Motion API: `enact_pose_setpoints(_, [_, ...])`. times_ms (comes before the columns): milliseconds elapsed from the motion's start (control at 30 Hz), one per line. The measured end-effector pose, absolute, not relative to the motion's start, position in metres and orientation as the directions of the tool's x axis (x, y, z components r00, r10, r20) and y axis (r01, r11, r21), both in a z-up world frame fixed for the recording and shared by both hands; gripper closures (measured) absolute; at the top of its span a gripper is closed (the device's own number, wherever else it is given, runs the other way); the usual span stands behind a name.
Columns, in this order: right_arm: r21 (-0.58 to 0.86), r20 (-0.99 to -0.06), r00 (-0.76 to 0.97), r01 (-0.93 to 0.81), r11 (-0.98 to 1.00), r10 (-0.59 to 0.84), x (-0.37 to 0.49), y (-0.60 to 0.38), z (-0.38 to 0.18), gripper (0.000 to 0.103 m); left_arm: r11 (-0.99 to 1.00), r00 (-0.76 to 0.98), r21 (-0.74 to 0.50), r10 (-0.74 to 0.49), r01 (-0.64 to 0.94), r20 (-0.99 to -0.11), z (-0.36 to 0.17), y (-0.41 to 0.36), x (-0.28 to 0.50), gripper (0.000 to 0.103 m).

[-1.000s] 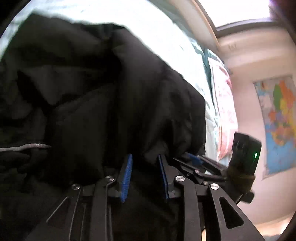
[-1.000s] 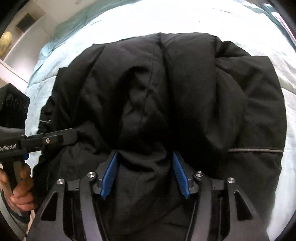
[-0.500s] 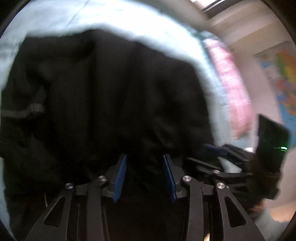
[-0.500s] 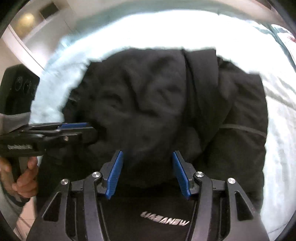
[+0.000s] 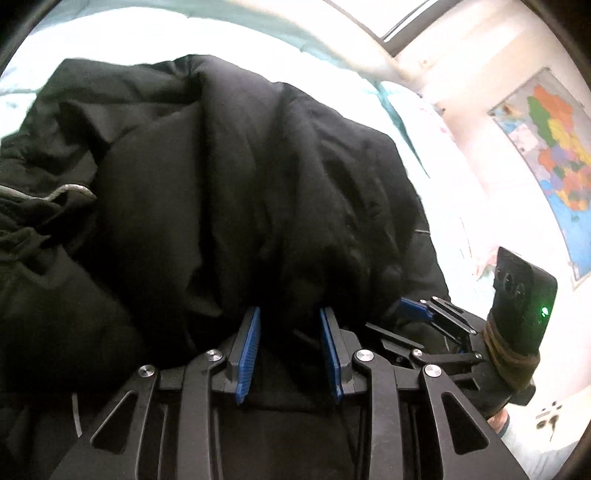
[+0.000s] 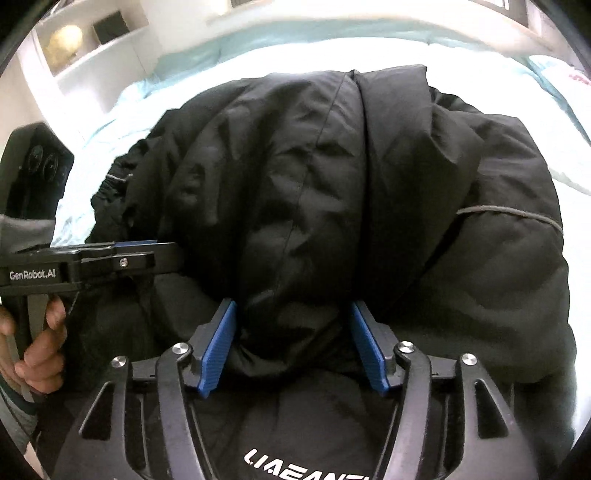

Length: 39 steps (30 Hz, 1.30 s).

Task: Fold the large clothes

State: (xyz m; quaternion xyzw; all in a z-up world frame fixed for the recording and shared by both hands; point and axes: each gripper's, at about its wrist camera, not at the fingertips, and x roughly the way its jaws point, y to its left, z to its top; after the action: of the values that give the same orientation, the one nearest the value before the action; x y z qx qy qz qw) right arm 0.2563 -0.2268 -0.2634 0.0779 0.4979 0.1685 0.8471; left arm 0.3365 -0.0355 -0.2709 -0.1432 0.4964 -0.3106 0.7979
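A large black padded jacket point(image 5: 236, 192) lies bunched in a folded heap on a pale blue bed point(image 5: 155, 33); it also fills the right wrist view point(image 6: 332, 192). My left gripper point(image 5: 290, 314) has its blue pads point(image 5: 249, 347) apart with a thick fold of jacket between them. My right gripper point(image 6: 291, 310) also has its pads point(image 6: 218, 343) apart around a bulging fold of the jacket. The left gripper shows from the side in the right wrist view point(image 6: 147, 254), against the jacket's left edge. The right gripper shows at the right of the left wrist view point(image 5: 413, 306).
A grey drawcord point(image 5: 62, 192) hangs out at the jacket's left; a grey cord line point(image 6: 509, 212) crosses its right side. A pink pillow point(image 5: 436, 122) and a wall map point(image 5: 554, 158) are at the right. White shelves point(image 6: 81, 48) stand beyond the bed.
Both grippers pulled back and up from the jacket, then came down close to it again; the heap looks more compact and more bed shows around it. The pads stayed apart.
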Motion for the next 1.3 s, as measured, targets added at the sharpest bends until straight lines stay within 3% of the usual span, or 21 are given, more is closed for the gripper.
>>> enact_pose_setpoints(233, [0.376,-0.764,0.490,-0.189,0.907,0.419,0.210,-0.244,-0.233,0.036,0.785,0.459,-0.404,-0.607,0.469,-0.649,-0.211,-0.009,0.267,0.067])
enact_pose_setpoints(367, [0.297,-0.763,0.558,-0.143,0.944,0.325,0.149,-0.252,-0.203,0.036,0.818,0.557,-0.356,-0.570,0.452,-0.604,-0.181,0.039,0.198,0.038])
enact_pose_setpoints(567, [0.213,-0.816,0.549,-0.001,0.977,0.178,0.064,-0.304,-0.190,0.036,0.888,0.591,-0.337,-0.461,0.314,-0.662,-0.188,0.120,0.123,0.038])
enact_pose_setpoints(800, [0.297,-0.831,0.538,0.208,0.932,0.144,0.000,-0.381,-0.202,0.035,0.874,0.550,-0.469,-0.456,0.128,-0.700,-0.235,0.178,0.086,0.038])
enact_pose_setpoints(1100, [0.295,-0.842,0.524,0.255,0.921,0.125,-0.018,-0.396,-0.212,0.036,0.865,0.486,-0.498,-0.463,0.066,-0.741,-0.268,0.180,0.089,0.038])
enact_pose_setpoints(1300, [0.189,-0.862,0.507,0.305,0.933,0.009,-0.023,-0.400,-0.212,0.035,0.854,0.482,-0.501,-0.502,0.144,-0.718,-0.261,0.164,0.091,0.038])
